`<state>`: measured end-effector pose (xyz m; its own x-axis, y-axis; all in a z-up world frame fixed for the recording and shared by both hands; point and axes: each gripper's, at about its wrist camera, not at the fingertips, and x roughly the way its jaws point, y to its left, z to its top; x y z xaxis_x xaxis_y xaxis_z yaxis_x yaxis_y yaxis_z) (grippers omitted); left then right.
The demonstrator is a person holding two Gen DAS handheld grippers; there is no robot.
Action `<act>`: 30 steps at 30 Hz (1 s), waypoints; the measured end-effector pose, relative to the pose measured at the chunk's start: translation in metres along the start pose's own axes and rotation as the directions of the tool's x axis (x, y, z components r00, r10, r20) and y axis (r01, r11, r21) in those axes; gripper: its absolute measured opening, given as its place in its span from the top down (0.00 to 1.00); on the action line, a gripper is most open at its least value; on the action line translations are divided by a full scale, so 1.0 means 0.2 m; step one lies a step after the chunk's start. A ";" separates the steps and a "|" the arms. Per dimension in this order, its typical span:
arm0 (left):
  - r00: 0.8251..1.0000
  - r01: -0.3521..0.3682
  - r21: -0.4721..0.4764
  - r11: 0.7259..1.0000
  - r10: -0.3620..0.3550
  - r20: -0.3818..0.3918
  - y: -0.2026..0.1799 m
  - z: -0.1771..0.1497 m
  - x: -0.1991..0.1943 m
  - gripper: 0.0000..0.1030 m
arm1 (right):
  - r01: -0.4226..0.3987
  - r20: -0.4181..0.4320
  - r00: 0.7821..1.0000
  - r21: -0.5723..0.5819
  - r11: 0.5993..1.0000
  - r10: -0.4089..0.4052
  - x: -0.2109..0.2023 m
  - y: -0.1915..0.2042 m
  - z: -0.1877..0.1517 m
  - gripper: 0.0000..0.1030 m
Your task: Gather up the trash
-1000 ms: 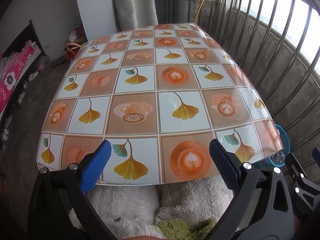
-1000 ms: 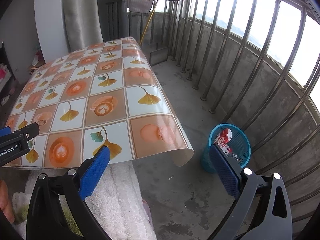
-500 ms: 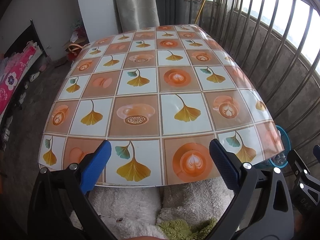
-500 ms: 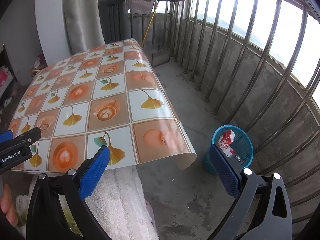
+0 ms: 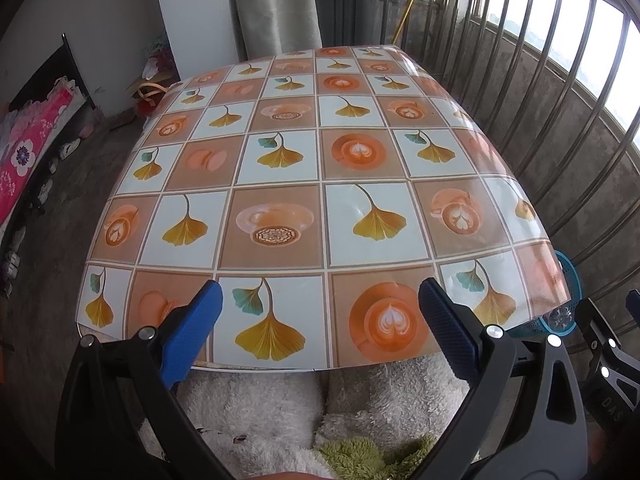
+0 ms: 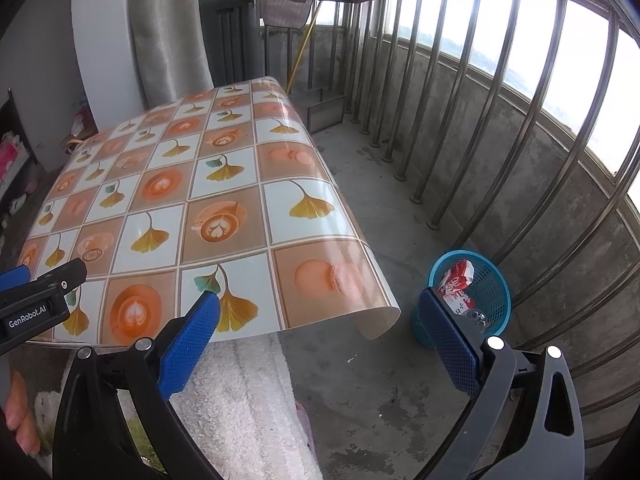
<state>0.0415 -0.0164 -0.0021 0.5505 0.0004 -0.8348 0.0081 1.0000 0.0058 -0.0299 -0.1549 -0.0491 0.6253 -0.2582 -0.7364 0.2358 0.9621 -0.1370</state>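
A small blue mesh bin [image 6: 486, 280] stands on the concrete floor by the railing, right of the table. It holds a red and white wrapper [image 6: 458, 282] and a bit of clear plastic. The bin's edge also shows past the table's right corner in the left wrist view [image 5: 570, 280]. My left gripper [image 5: 318, 326] is open and empty over the near edge of the table [image 5: 280, 160]. My right gripper [image 6: 318, 334] is open and empty, above the floor between the table corner and the bin.
The table wears a glossy cloth with leaf and coffee-cup squares; its corner [image 6: 380, 320] curls down. Metal railing bars [image 6: 520, 120] run along the right. A white fluffy fabric [image 6: 248, 400] lies below the table's near edge. A curtain [image 5: 276, 8] hangs behind the table.
Both grippers have drawn slightly back and up, so the table and bin sit a little farther away. Jaws stay open.
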 end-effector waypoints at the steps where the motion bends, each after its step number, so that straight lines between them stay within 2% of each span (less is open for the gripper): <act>1: 1.000 -0.001 0.000 1.000 0.001 -0.001 0.00 0.00 0.00 0.09 | -0.001 0.000 1.000 -0.001 1.000 0.001 0.00 0.00 0.00 0.06; 30: 1.000 -0.004 0.002 1.000 0.004 0.000 0.00 -0.01 0.00 0.08 | -0.001 0.002 1.000 0.001 1.000 0.001 -0.01 0.01 -0.01 0.06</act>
<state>0.0408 -0.0162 -0.0033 0.5501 0.0040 -0.8351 0.0077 0.9999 0.0099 -0.0318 -0.1531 -0.0495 0.6269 -0.2577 -0.7352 0.2361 0.9622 -0.1359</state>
